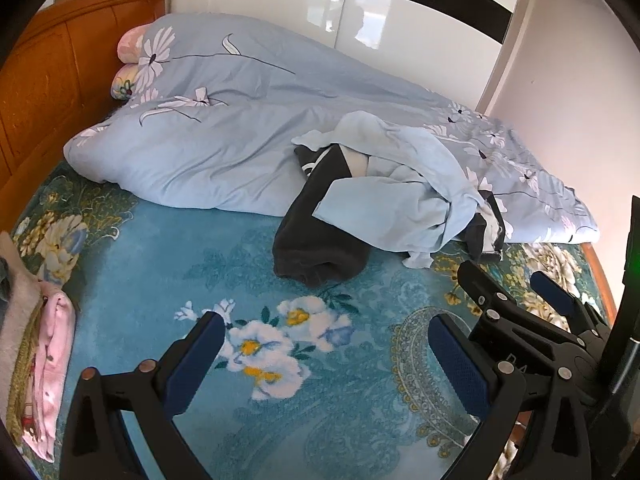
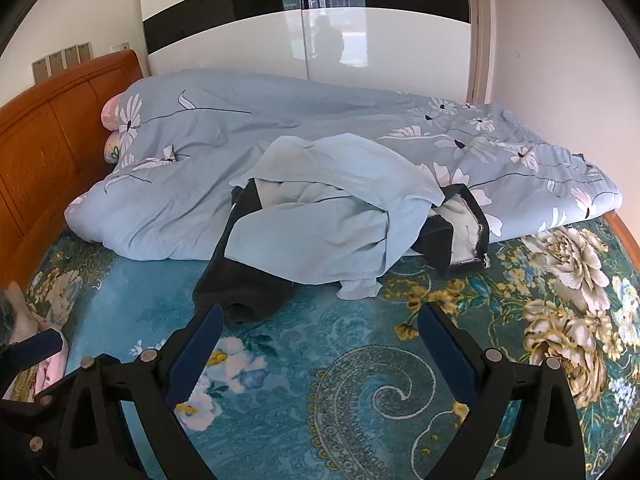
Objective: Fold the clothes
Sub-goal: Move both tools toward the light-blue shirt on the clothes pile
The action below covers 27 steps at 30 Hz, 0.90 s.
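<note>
A rumpled pile of clothes lies mid-bed against the quilt: a light blue garment [image 1: 400,196] [image 2: 332,216] draped over a black one [image 1: 320,240] [image 2: 240,292], with a black and white zippered piece [image 2: 460,232] to the right. My left gripper [image 1: 328,344] hovers open over the bedspread, short of the pile, nothing between its fingers. My right gripper [image 2: 320,332] is open too, close to the black garment's near end; it also appears in the left wrist view [image 1: 516,286] at the right.
A blue floral quilt [image 1: 220,140] and pillows [image 1: 128,64] fill the far half of the bed. Wooden headboard [image 1: 48,92] on the left, wardrobe [image 1: 360,20] behind. Folded pink clothes [image 1: 52,360] sit at the near left. Teal floral bedspread [image 2: 360,380] lies under both grippers.
</note>
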{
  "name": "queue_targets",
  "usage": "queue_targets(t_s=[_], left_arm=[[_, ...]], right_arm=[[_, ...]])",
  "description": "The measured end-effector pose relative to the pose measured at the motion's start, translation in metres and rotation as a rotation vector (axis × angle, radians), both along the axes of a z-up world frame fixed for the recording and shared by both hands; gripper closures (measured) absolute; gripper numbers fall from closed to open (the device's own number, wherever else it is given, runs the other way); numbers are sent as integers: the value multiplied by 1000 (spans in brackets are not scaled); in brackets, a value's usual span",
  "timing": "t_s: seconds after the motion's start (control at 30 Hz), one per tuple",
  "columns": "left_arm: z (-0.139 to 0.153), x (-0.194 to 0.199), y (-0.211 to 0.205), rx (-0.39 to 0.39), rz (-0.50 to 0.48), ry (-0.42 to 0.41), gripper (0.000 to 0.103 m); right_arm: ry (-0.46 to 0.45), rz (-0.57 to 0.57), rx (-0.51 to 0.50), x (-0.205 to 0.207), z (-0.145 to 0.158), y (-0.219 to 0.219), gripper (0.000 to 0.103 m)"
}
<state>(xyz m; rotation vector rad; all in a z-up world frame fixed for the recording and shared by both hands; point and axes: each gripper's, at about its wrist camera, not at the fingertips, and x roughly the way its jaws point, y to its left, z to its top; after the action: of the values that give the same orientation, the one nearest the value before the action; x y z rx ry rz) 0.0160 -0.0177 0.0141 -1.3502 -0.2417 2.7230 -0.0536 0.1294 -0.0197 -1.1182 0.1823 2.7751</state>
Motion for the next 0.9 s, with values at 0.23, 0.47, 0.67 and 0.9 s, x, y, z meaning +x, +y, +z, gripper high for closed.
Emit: queue_targets(t_s=[0.23,0.47,0.67,0.9], left_arm=[[-3,-3,2,31,-19,3,0],[-13,-11,3,63,-34,-6,0],[-25,-25,2,74,-31,-18,0],[-41,-42,-2,93,-26,-40,0]], right_arm=[[-11,-19,23,1,3,1,5],[-25,-21,80,-3,2,1,5],[-43,-12,97,-17,-7,0,5],[-75,-15,105,-36,-22,2,5]])
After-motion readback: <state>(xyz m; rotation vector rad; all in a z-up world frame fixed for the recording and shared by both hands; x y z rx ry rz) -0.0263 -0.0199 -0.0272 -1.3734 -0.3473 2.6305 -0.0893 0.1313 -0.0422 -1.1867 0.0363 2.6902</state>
